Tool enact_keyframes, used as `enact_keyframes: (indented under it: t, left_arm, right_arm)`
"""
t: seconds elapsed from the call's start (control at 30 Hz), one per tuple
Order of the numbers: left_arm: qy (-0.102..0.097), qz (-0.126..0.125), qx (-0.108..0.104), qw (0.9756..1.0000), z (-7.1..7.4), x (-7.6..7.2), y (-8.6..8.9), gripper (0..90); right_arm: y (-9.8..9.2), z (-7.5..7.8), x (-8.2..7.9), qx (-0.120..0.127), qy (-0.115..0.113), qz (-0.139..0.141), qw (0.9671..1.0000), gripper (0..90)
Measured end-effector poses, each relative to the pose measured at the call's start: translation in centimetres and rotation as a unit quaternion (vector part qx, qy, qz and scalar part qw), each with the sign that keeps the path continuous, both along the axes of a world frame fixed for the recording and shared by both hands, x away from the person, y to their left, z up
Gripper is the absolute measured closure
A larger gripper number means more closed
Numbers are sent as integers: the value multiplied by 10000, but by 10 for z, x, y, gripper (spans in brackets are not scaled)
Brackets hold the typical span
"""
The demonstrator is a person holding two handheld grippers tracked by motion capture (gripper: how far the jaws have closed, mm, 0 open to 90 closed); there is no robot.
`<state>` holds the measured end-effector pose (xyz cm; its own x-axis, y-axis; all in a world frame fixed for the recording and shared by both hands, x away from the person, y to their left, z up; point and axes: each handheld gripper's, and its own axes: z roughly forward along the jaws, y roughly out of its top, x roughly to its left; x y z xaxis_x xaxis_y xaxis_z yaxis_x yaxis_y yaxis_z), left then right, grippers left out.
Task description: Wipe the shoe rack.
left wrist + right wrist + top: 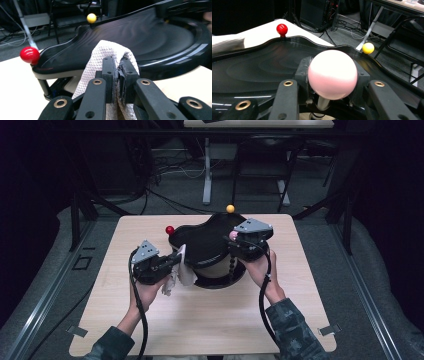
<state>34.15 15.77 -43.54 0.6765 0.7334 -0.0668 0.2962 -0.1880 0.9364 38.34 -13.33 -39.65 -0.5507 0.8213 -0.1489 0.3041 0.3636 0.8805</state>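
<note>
L tongs (117,75) pinch a white waffle-weave cloth (105,53) at the near rim of the glossy black wavy tray (160,40), mid-desk (200,320). R tongs (329,82) clamp its pink knob (332,74). Risk: hard wiping could tip the tray w/ one-knob hold, or cloth slips out.

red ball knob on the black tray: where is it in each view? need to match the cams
High view: the red ball sits at the black tray's far-left rim, above the left gripper with its white cloth.
Left gripper view: red ball at far left, mid-height, at the tray's end.
Right gripper view: red ball upper left, on the tray's far rim.
Shared landmark: the yellow ball.
</note>
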Motion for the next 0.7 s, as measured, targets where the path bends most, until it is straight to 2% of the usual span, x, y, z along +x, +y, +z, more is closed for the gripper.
enact_keyframes:
  t: [0.13, 0.2, 0.3, 0.43, 0.53, 0.57, 0.7]
  left_arm:
    - [-58, -74, 17, 10000, 5, -9, -3, 838]
    - [-94, -125, 26, 9999, 9, -15, -7, 838]
    - [-211, -264, 69, 9994, 17, -26, -15, 838]
    - [-230, -392, 42, 9990, 23, -33, -24, 838]
    - [-289, -551, 100, 9980, 28, -39, -35, 838]
    - [-327, -608, 180, 9975, 30, -42, -43, 838]
    - [-425, -594, 274, 9970, 30, -43, -50, 839]
  right_arm:
    - [0, 0, 0, 13, 49, 56, 10000, 599]
    - [0, 0, 0, -1, 21, -1, 10000, 599]
    - [0, 0, 0, -6, 28, 8, 10000, 599]
    - [0, 1, 1, -11, 34, 8, 10000, 599]
    - [0, 1, 1, -7, 44, 16, 10000, 599]
    - [0, 1, 1, -10, 46, 19, 10000, 599]
    - [0, 1, 1, 19, 50, 50, 10000, 599]
